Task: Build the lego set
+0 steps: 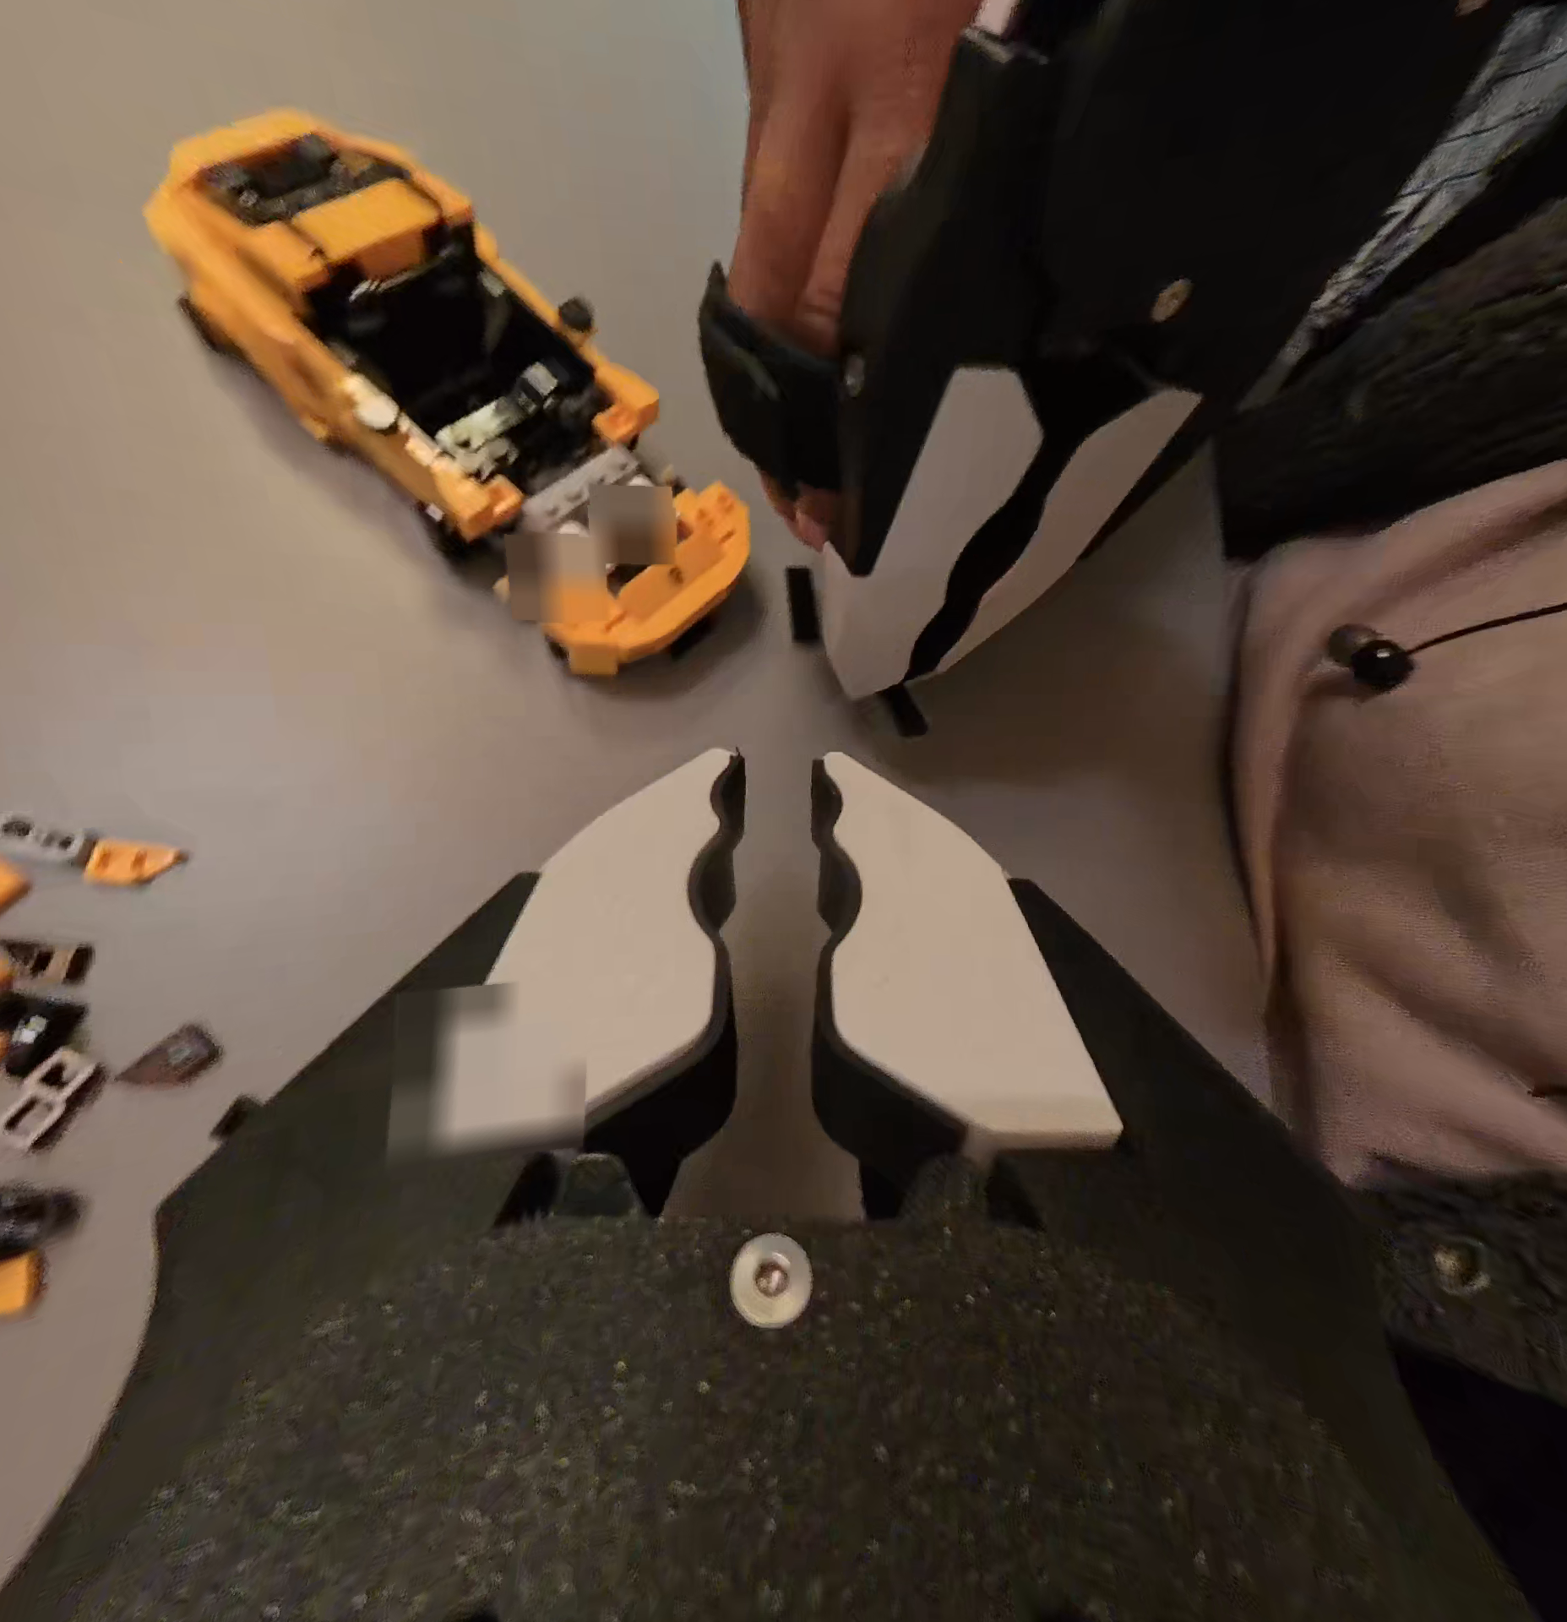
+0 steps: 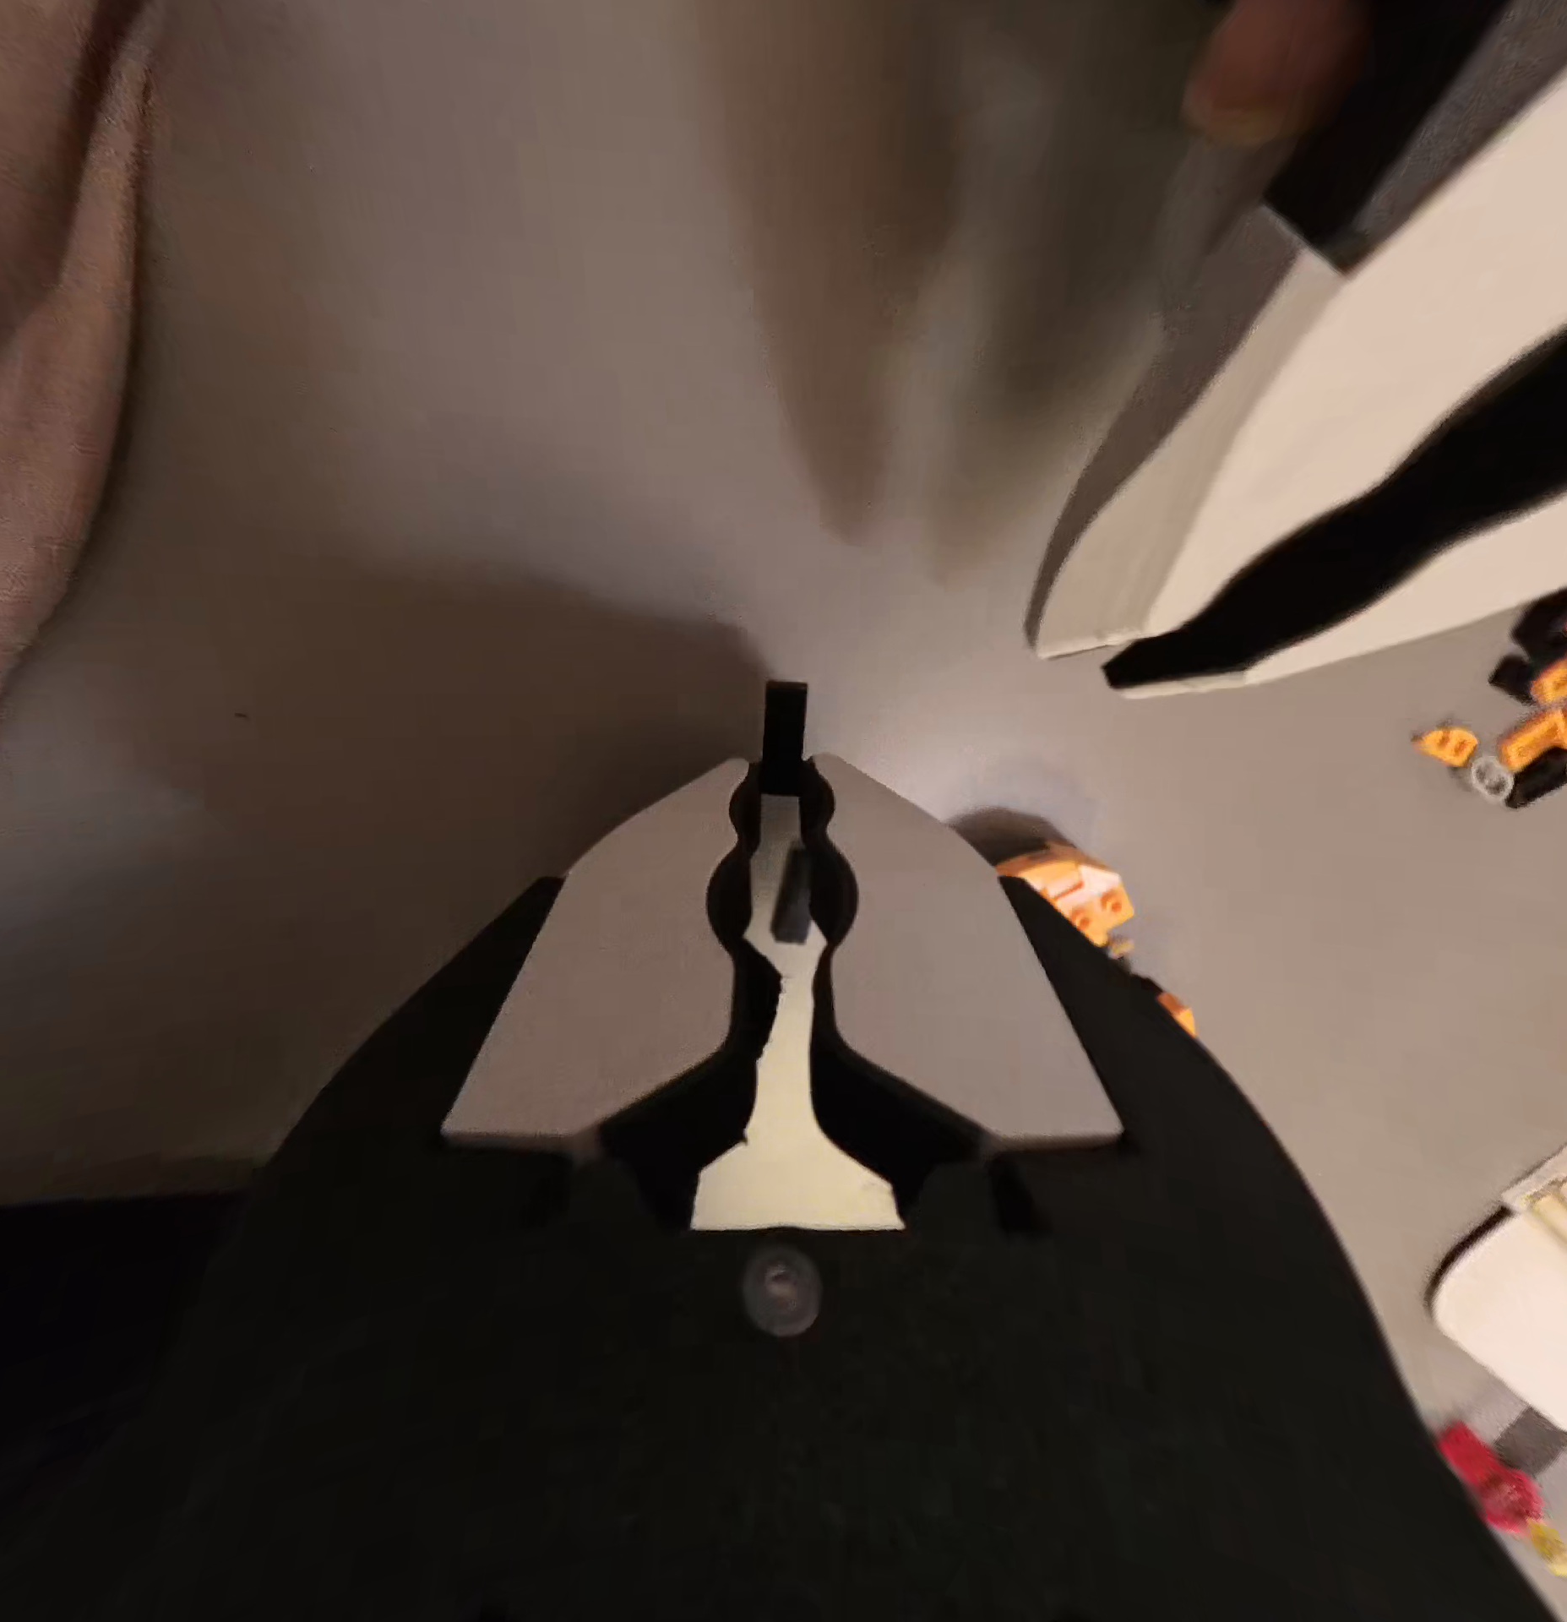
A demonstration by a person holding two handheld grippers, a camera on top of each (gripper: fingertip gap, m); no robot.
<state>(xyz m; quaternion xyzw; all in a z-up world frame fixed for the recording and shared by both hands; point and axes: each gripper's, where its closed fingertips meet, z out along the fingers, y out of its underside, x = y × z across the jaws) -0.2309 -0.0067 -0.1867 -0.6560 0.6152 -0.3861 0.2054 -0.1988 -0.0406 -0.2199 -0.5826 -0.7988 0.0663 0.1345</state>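
My right gripper (image 2: 781,772) pinched a small black piece (image 2: 783,720) above the table (image 2: 411,527); left gripper (image 1: 778,762) stood narrowly parted, empty. Orange car (image 1: 393,369) (apparently part-built) sat beyond.

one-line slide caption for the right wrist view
Right claw shut on a small black piece above the grey table, left claw alongside.

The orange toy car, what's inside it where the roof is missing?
Inside the orange toy car you can see a black cabin with dark and grey pieces, too blurry to name. Its front end is partly hidden by blurred patches, so what's there can't be seen.
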